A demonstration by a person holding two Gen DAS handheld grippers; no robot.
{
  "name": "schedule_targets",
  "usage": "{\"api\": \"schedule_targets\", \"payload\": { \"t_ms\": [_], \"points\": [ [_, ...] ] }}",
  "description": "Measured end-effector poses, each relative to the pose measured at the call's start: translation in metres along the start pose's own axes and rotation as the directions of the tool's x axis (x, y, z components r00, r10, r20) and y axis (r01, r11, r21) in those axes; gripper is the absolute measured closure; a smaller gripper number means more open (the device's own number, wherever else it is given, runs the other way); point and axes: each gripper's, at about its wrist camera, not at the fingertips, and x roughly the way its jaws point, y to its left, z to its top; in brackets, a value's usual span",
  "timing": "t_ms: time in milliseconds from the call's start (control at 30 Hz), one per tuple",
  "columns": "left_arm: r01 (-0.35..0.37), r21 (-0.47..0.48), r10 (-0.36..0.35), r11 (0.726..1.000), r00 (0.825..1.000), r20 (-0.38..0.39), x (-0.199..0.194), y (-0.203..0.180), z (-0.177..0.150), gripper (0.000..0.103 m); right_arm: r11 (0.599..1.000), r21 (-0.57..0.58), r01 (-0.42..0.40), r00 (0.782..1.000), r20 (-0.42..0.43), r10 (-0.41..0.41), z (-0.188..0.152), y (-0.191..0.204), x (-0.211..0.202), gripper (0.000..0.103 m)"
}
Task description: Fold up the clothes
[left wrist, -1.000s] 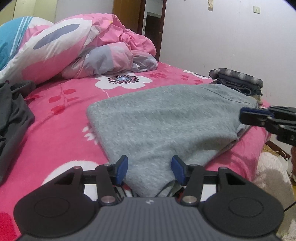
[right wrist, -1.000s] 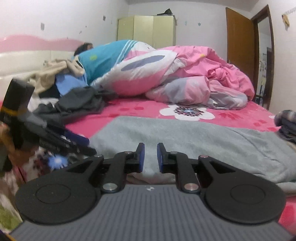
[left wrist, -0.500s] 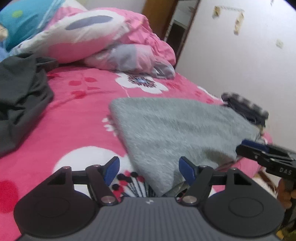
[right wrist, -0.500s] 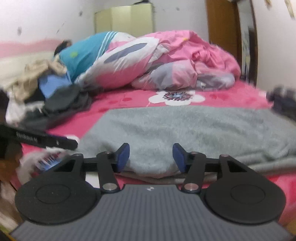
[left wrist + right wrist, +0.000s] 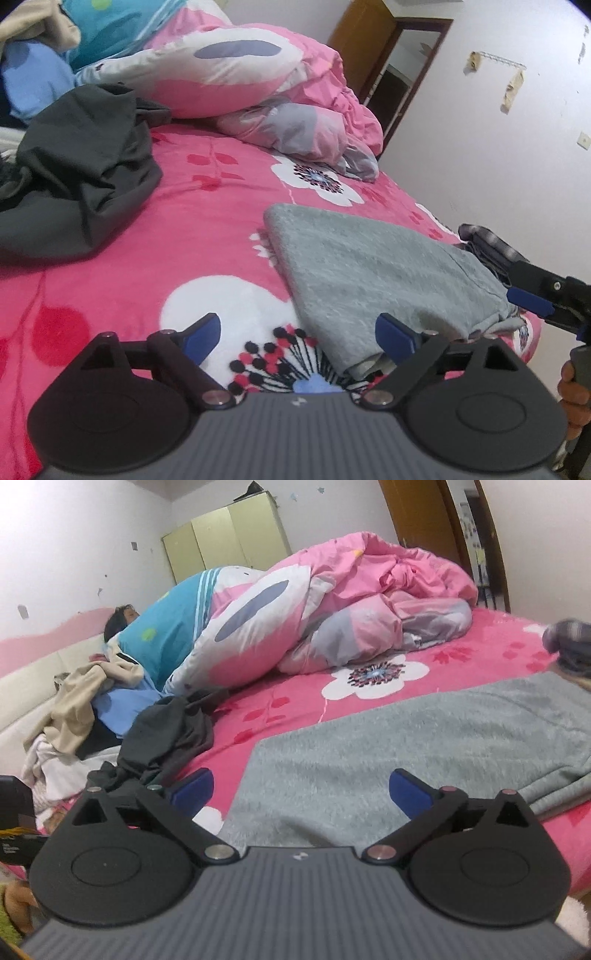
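Note:
A folded grey fleece garment (image 5: 373, 273) lies flat on the pink flowered bed, also seen as a broad grey slab (image 5: 413, 753) in the right wrist view. My left gripper (image 5: 299, 332) stands open just short of its near corner, holding nothing. My right gripper (image 5: 301, 788) is open too, with the garment's near edge between and beyond its fingers and nothing gripped. In the left wrist view the right gripper (image 5: 535, 295) shows at the garment's far right end, held by a hand (image 5: 572, 398). A crumpled dark grey garment (image 5: 77, 181) lies to the left on the bed.
A bunched pink duvet (image 5: 332, 616) and a person lying under it (image 5: 122, 620) fill the head of the bed. Loose beige and blue clothes (image 5: 81, 698) are heaped at the left. Folded dark striped clothes (image 5: 487, 247) sit by the bed's right edge. A doorway (image 5: 399, 85) stands behind.
Both grippers have opened wide and let go of the grey garment, which now lies folded. Both have drawn back and swung left, bringing the dark grey garment into view.

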Motion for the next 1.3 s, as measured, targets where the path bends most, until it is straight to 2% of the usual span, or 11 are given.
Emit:
{"api": "schedule_targets", "payload": {
  "t_ms": [167, 233, 433, 667, 800, 867, 1033, 1167, 1300],
  "points": [
    [-0.011, -0.020, 0.011, 1.000, 1.000, 0.006, -0.007, 0.005, -0.001, 0.008, 0.996, -0.035, 0.084, 0.996, -0.030, -0.085, -0.001, 0.016, 0.003, 0.001],
    [-0.019, -0.030, 0.020, 0.999, 1.000, 0.006, -0.010, 0.006, -0.002, 0.006, 0.995, -0.026, 0.093, 0.995, -0.032, -0.094, -0.001, 0.017, 0.003, 0.001],
    [-0.068, -0.039, 0.069, 0.997, 0.998, 0.008, -0.020, 0.009, -0.005, 0.001, 0.989, -0.063, 0.133, 0.991, 0.030, -0.131, -0.007, 0.027, -0.003, 0.001],
    [-0.083, -0.075, 0.086, 0.994, 0.996, 0.040, -0.035, 0.018, -0.006, 0.000, 0.975, -0.182, 0.129, 0.985, 0.140, -0.104, -0.015, 0.047, -0.007, 0.001],
    [-0.094, -0.134, 0.099, 0.986, 0.995, 0.031, -0.036, 0.028, -0.004, 0.000, 0.952, -0.290, 0.094, 0.987, 0.153, -0.051, -0.026, 0.065, -0.001, 0.001],
    [-0.109, -0.164, 0.114, 0.980, 0.993, 0.021, -0.036, 0.034, -0.004, 0.000, 0.923, -0.378, 0.072, 0.993, 0.118, -0.030, -0.035, 0.077, 0.009, 0.001],
    [-0.138, -0.209, 0.142, 0.968, 0.990, 0.006, -0.037, 0.044, -0.007, 0.000, 0.814, -0.581, 0.032, 0.999, 0.029, -0.018, -0.059, 0.102, 0.039, 0.005],
    [-0.131, -0.212, 0.136, 0.968, 0.991, 0.009, -0.039, 0.046, -0.008, 0.000, 0.753, -0.658, 0.000, 0.998, -0.045, -0.039, -0.072, 0.108, 0.058, 0.028],
    [-0.129, -0.211, 0.134, 0.969, 0.991, 0.010, -0.039, 0.046, -0.008, 0.000, 0.682, -0.731, -0.033, 0.991, -0.110, -0.070, -0.085, 0.114, 0.075, 0.038]
  ]
}}
